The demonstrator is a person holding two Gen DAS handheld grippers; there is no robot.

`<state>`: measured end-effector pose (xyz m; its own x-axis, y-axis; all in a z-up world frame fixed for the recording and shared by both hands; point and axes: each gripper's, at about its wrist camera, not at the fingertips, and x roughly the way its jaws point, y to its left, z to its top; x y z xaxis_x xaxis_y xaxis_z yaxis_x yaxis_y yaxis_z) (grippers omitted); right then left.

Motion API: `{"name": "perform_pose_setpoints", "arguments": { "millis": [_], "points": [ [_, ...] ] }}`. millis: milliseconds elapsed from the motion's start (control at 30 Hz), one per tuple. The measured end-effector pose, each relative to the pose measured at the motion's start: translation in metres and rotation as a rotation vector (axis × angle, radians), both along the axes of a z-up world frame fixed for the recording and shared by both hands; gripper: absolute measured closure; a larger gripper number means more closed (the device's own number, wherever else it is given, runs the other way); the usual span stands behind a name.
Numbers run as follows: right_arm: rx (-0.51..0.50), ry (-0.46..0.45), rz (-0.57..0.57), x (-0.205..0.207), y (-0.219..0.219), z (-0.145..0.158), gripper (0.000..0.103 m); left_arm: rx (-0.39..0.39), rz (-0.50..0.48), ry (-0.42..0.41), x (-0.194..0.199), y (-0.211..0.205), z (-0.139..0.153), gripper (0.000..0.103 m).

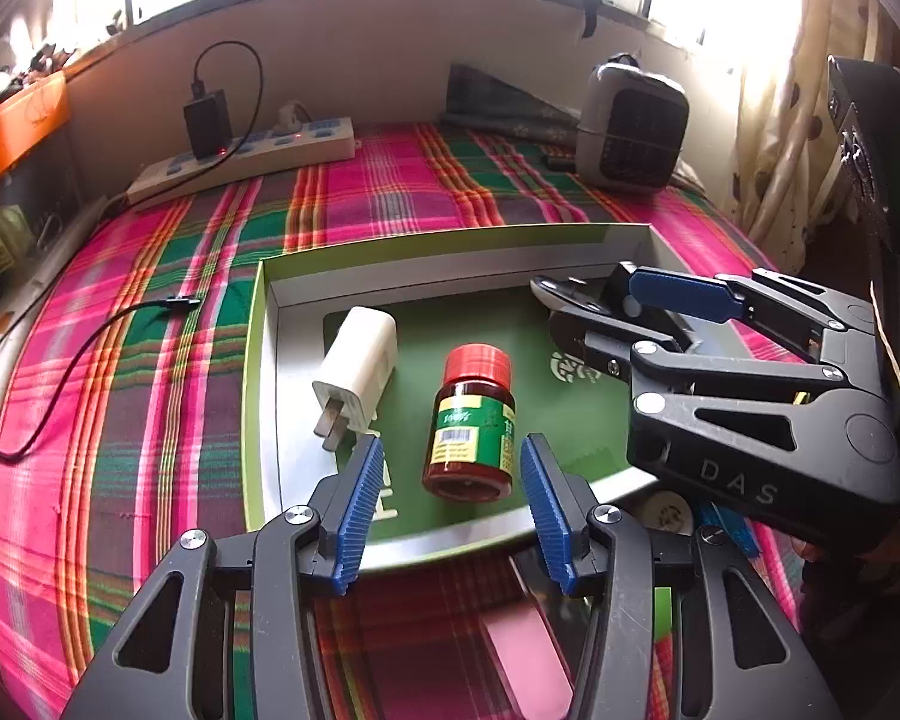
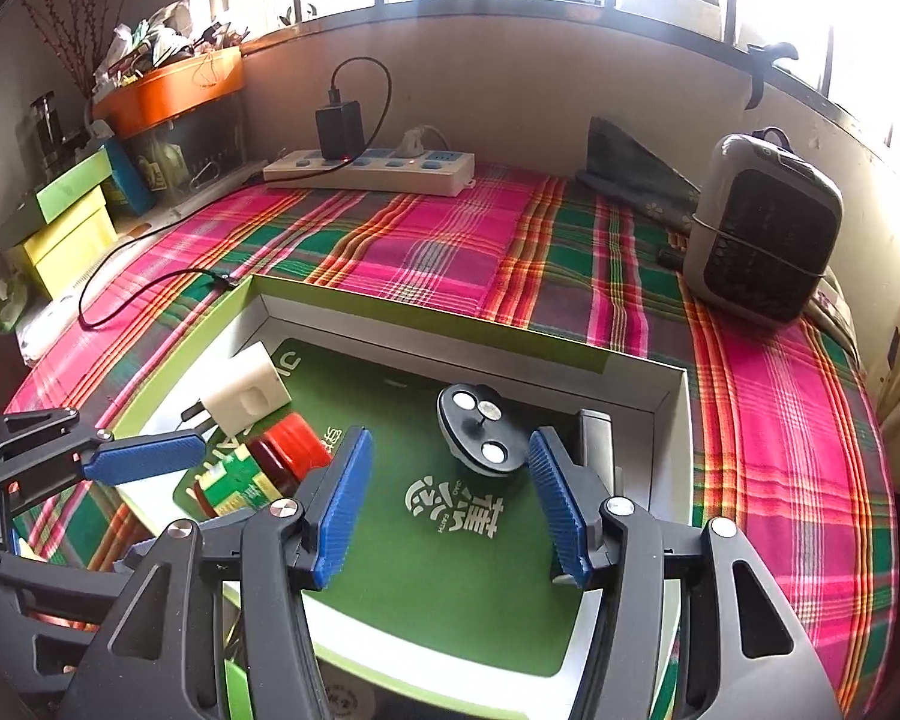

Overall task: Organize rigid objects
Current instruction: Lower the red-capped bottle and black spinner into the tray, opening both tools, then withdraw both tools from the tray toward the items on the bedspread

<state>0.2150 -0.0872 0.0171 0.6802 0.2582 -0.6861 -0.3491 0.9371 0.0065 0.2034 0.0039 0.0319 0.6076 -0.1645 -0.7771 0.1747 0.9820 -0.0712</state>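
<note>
My left claw stands wide open and grips nothing; the red-capped bottle lies on its side just ahead of it, its base toward the gap between the blue pads but untouched by either. My right claw is likewise spread and empty, with the black disc-shaped object, three round metal pieces on its face, resting just beyond its tips. Both items lie inside the shallow green-lined box, and the white plug adapter lies to the left of the bottle, close beside it, prongs pointing back toward my left claw. The box sits on a plaid cloth over the tabletop; a power strip and a small grey heater stand well beyond the box, against the far wall. Near my left claw's base, outside the box, a pink flat object remains on the cloth; I judge it may yet need placing. Risks, as I judge them: the bottle, being round and on its side, could roll toward the adapter if a finger nudges it on withdrawal; my two claws hang close together over one box, so a careless swing could knock them together or catch the box's rim and shift the whole box on the loose cloth.
</note>
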Motion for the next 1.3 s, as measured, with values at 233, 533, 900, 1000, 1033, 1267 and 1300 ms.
{"name": "perform_pose_setpoints", "arguments": {
  "millis": [233, 533, 900, 1000, 1033, 1267, 1300],
  "points": [
    [0.014, -0.019, -0.008, -0.016, -0.002, 0.008, 0.047, -0.001, 0.026, -0.026, -0.015, 0.006, 0.008, 0.056],
    [0.051, -0.054, -0.019, -0.044, -0.009, 0.018, 0.048, 0.001, 0.054, -0.07, -0.039, 0.012, 0.018, 0.056],
    [0.072, -0.081, -0.031, -0.077, -0.014, 0.023, 0.048, 0.028, 0.06, -0.11, -0.065, 0.012, 0.024, 0.056],
    [0.057, -0.087, -0.038, -0.084, -0.015, 0.021, 0.048, 0.021, 0.059, -0.111, -0.07, 0.012, 0.024, 0.056],
    [0.054, -0.085, -0.041, -0.086, -0.016, 0.02, 0.048, 0.01, 0.055, -0.11, -0.072, 0.013, 0.024, 0.056],
    [0.059, -0.078, -0.054, -0.103, -0.029, 0.013, 0.048, -0.08, 0.044, -0.083, -0.083, 0.022, 0.016, 0.056],
    [0.06, -0.074, -0.065, -0.106, -0.033, 0.012, 0.048, -0.081, 0.046, -0.08, -0.084, 0.023, 0.014, 0.056]
  ]
}}
